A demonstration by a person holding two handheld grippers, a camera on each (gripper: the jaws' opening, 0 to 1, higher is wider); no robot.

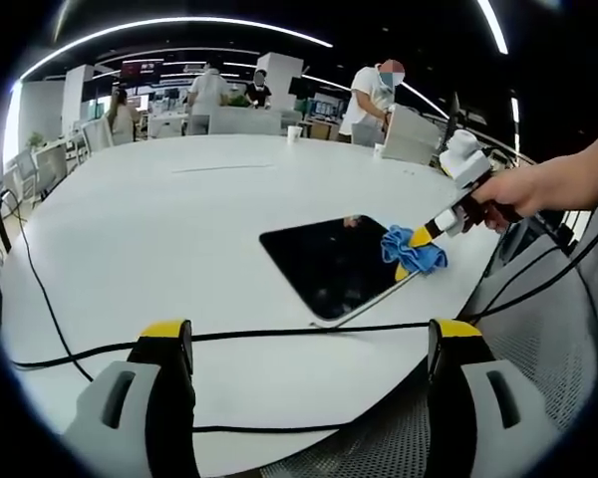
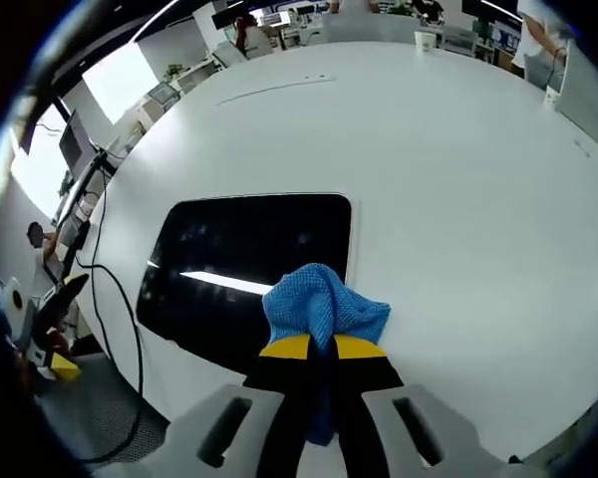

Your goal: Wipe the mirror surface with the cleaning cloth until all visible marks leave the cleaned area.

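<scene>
The right gripper [image 2: 321, 349] is clamped on the blue cleaning cloth [image 2: 322, 307], pressing it onto the near edge of the dark mirror [image 2: 244, 249] lying flat on the white table [image 2: 458, 179], while the left gripper [image 1: 309, 344] hovers with jaws apart.

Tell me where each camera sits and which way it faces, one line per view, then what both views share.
Left gripper view: rides on the left gripper, jaws open and empty, held back from the table edge, looking across it at the mirror; the person's hand holds the right gripper at the right.
Right gripper view: rides on the right gripper, looking down onto the mirror, jaws shut on the cloth.
Shared: table, mirror, cloth, black cable.
</scene>
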